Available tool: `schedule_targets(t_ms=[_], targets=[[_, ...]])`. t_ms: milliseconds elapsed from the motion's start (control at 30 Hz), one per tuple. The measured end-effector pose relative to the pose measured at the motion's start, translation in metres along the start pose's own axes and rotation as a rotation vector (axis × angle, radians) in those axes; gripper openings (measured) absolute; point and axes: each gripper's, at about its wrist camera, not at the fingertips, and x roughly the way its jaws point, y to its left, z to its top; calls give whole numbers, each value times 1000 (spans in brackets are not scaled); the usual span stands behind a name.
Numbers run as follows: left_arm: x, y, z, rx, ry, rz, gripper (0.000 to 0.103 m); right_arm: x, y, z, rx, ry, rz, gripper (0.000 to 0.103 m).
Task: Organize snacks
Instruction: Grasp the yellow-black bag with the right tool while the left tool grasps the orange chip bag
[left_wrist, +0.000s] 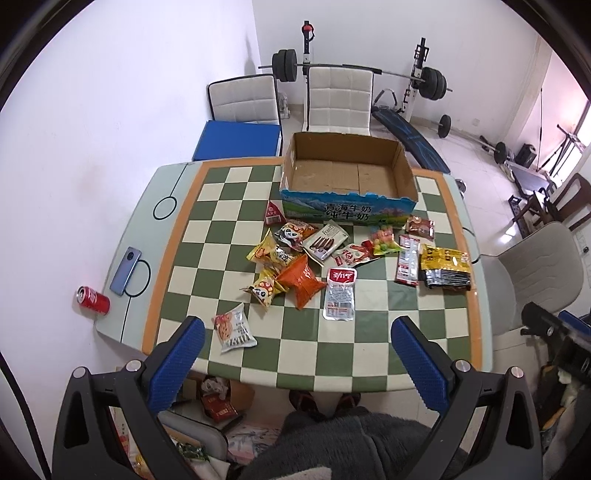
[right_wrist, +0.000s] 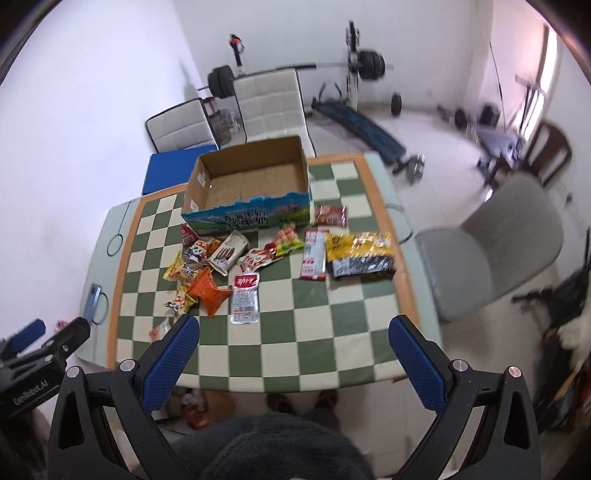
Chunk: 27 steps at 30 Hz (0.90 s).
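An empty cardboard box stands at the far side of the checkered table. Several snack packets lie in front of it: an orange bag, a clear packet with a red top, a yellow and black bag, and a biscuit packet near the front left. My left gripper is open and empty, high above the table's near edge. My right gripper is open and empty too, also high above the near edge.
A red soda can and a phone lie at the table's left edge. White chairs stand behind the table, a grey chair at its right. Weight equipment fills the back of the room.
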Motion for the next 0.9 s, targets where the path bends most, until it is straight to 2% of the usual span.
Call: schedule_targets(t_ms=[100,200,333,400,433,600,667,733,900], targets=[[31,-7,6,20,24,-14,103,34,-22,13,73,74,7,103],[65,-19,12,35,65,-9,103,76,-43,28,103,120,-32,103],[109,-41,19,40,114,20,103,150,-81,50,141,206,-55,103],[126,-51,21,40,137,40,103,193,-98,66,99,274,-35,103],[139,-58,22,36,155,46,103,211,-101,72,46,307,-42,103],[197,-91,22,-20,258,66,103,303,-89,90,-468,435,-175,103],[225,-107,19,-53,317,61,103,338,-78,83,-758,472,-229,103],[247,-122,16,-76,361,52,103,370,-73,75,-969,518,-264,103],[289,-148,11,-96,423,56,103,429,-73,58,-1291,607,-292,103]])
